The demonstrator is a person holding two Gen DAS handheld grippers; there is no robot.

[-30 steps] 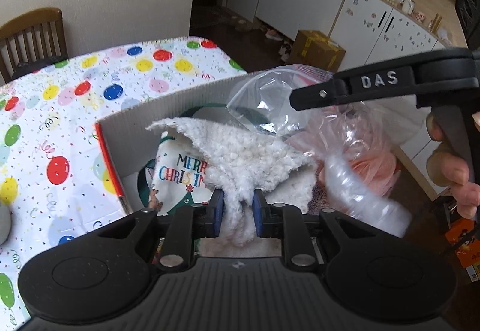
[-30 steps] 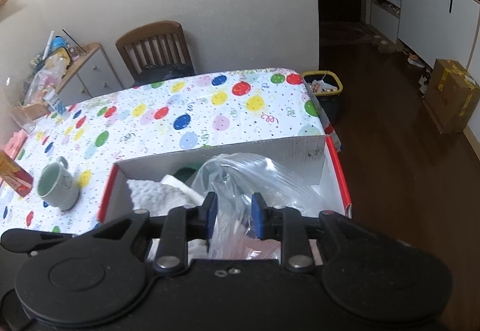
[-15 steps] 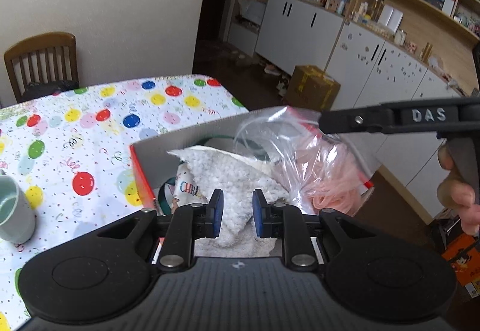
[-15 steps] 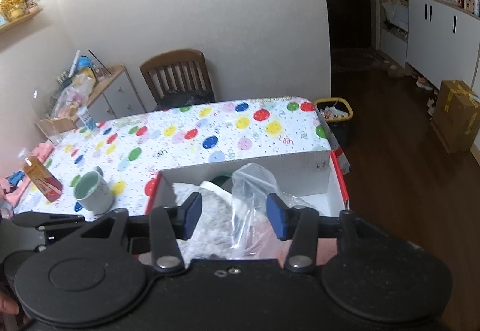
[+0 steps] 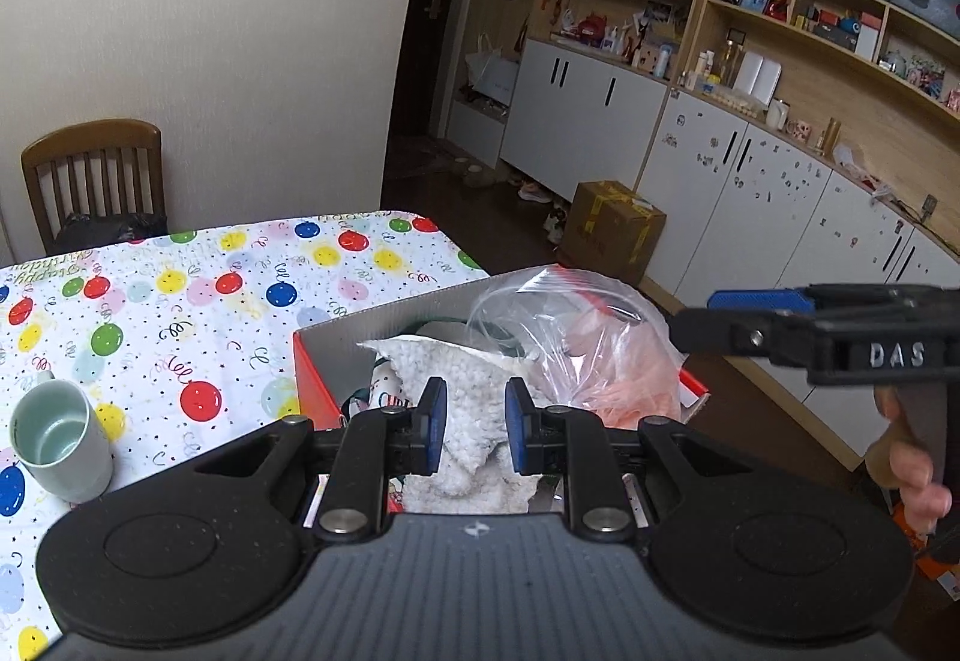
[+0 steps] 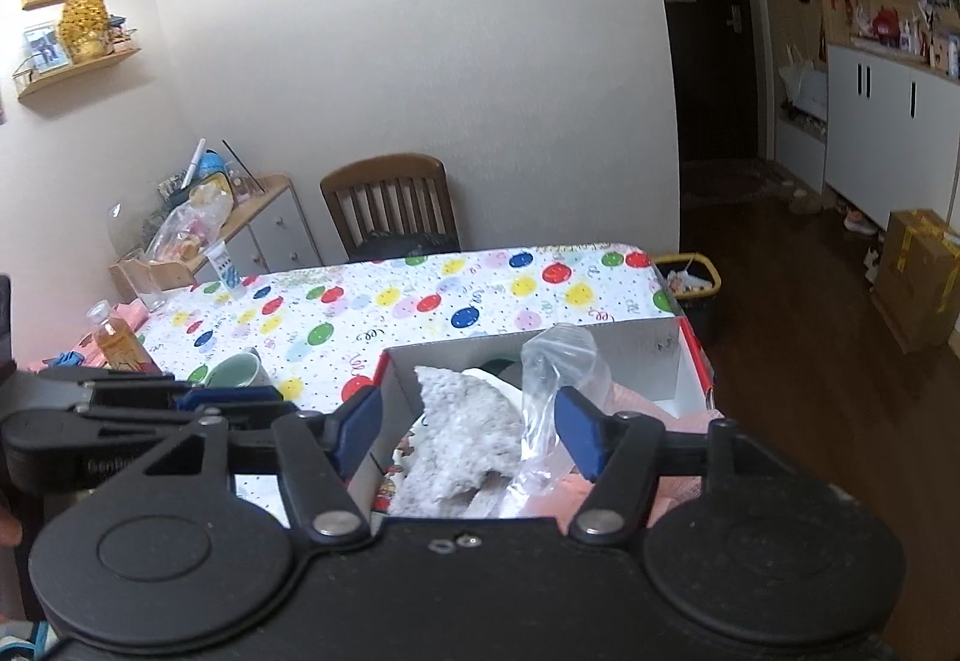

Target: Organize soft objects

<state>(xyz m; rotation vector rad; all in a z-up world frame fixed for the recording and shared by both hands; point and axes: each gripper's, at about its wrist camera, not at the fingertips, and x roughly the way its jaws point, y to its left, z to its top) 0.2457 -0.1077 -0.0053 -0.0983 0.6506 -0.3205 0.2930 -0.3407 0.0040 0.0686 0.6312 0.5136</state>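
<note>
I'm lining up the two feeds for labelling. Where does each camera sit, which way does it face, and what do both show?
Left wrist: on the left tongs, looking forward and down at the box, fluffy cloth and bag; the right tongs and a hand show at right.
Right wrist: on the right tongs, jaws opening, nothing gripped, facing the same box; the left tongs show at left.
Shared: box, cloth, bag, mug, tablecloth, chair.

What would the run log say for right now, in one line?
left tongs: narrow, empty | right tongs: opening, empty | fluffy cloth, plastic bag: in box
</note>
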